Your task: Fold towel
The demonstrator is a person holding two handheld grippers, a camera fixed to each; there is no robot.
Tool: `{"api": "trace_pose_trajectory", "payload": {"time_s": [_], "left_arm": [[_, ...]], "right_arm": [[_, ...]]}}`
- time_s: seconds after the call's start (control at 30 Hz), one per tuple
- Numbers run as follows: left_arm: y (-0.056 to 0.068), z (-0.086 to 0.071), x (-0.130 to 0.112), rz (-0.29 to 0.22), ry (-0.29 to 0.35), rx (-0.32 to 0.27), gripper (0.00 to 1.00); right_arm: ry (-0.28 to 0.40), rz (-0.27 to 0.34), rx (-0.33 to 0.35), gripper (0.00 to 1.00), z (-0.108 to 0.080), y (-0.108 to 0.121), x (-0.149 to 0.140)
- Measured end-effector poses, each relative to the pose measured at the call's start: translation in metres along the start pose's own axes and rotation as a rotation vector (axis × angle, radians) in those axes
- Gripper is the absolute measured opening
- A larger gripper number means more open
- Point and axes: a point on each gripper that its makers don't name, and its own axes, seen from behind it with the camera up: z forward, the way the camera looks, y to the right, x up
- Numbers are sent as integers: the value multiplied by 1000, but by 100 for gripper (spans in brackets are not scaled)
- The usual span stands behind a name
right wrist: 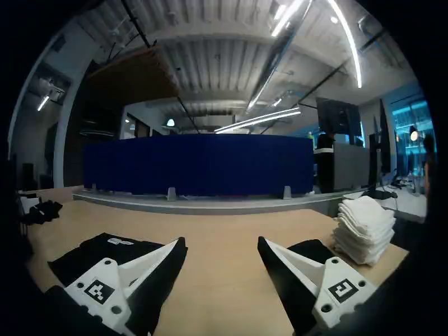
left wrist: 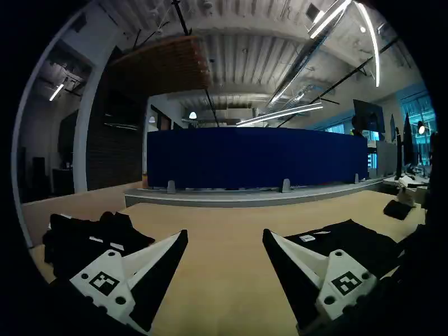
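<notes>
While neither pair of tongs has anything between its fingers, I hold both low over the tabletop point(left wrist: 224, 302), facing the blue divider point(left wrist: 252, 159). My left tongs point(left wrist: 224, 231) stand apart and my right tongs point(right wrist: 221, 238) stand apart too, ready to pinch cloth. On my side of the divider, toward its left end, a rumpled black heap point(left wrist: 89, 238) lies, I judge, as unfolded stock. A flat black towel point(left wrist: 347, 238) lies before the divider's right half, where both tongs could reach its edge. Off the divider's right end, a stack of white folded towels point(right wrist: 364, 229) sits clear of the working space. Folding is not yet begun, I think
</notes>
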Motion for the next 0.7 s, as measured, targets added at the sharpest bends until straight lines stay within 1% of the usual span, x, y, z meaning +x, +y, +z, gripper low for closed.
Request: {"api": "trace_pose_trajectory", "payload": {"time_s": [0.1, 0.2, 0.3, 0.4, 0.5, 0.6, 0.7], "left_arm": [[4, -1, -1, -3, -4, -4, 99], [6, -2, 2, -3, -12, -4, 99], [6, -2, 15, -8, -7, -4, 99], [5, -4, 32, -12, -6, -4, 99], [6, -6, 52, -9, -13, -8, 99], [9, -9, 73, 0, -24, -17, 99], [12, -11, 94, 9, -30, -28, 99]], "right_arm": [[-1, 12, -2, 100, 1, 1, 0], [13, 29, -5, 100, 0, 3, 12], [8, 19, -10, 100, -1, 4, 23], [2, 6, -13, 100, -4, 3, 39], [3, 7, -20, 100, -8, 3, 59], [-2, 9, -19, 100, -11, 1, 81], [-11, -4, -11, 100, -13, -3, 103]]}}
